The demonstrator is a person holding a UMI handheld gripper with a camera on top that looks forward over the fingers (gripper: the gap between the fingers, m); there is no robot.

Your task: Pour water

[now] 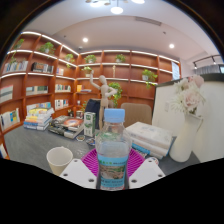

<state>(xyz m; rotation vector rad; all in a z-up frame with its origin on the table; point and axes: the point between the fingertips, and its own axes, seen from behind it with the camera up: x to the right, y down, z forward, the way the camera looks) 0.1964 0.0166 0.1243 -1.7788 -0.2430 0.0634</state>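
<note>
Fingers of your gripper (113, 172) clamp a clear plastic water bottle with a pale cap (113, 150), holding it upright between the pink pads. To its left a white paper cup (60, 158) stands on the grey table (30, 150); to its right sit a white lidded box (152, 138) and a white vase of flowers (185, 125).

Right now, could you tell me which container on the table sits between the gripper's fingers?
The water bottle, clear with a blue label, is held between the fingers; the white cup stands apart beside it.

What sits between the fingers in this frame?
In the gripper view, a clear water bottle stands upright between the fingers, which appear closed on it.
</note>
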